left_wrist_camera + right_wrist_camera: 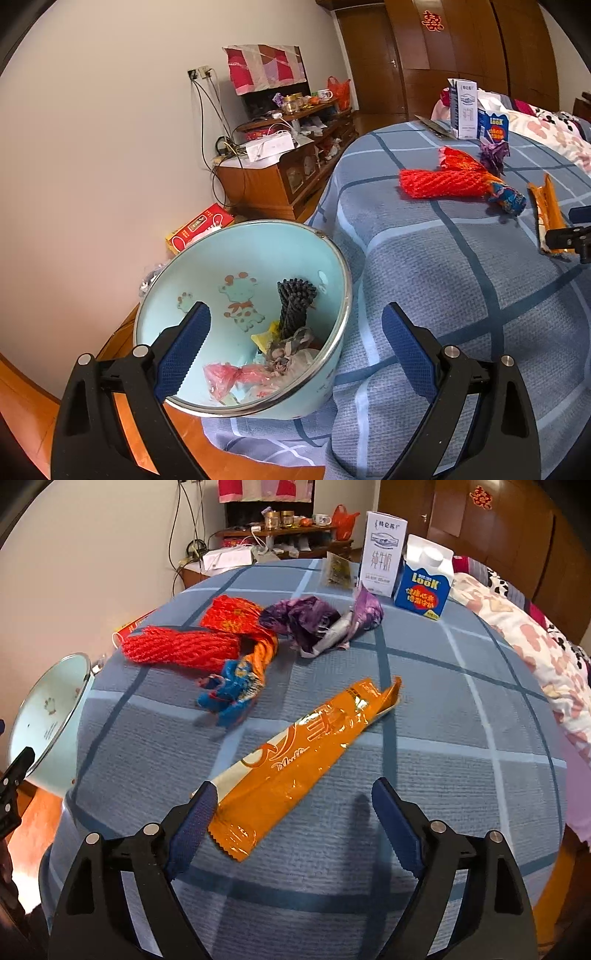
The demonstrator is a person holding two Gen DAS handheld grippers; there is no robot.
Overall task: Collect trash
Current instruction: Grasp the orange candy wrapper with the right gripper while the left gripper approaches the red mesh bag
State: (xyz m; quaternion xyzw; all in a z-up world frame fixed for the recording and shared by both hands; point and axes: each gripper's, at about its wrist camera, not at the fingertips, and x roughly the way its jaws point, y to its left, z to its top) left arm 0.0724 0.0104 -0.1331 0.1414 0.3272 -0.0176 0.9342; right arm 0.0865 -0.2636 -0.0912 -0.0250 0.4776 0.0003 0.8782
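A light-blue bin [236, 258] stands beside the bed, holding a black net, pink plastic and crumpled wrappers; its rim also shows in the right wrist view [48, 709]. My left gripper [295, 325] is open and empty above the bin's mouth. On the blue checked bedspread [443, 701] lie an orange wrapper [295, 764], a red net [177, 646], an orange-and-blue wrapper [236, 686] and purple crumpled wrappers [306, 620]. My right gripper [291, 805] is open just above the orange wrapper's near end, not touching it.
Two cartons [384, 554] [424, 579] stand at the far side of the bed. A flowered quilt [535, 646] lies on the right. A cluttered wooden cabinet [280, 162] stands by the wall, and a red box [199, 229] lies on the floor behind the bin.
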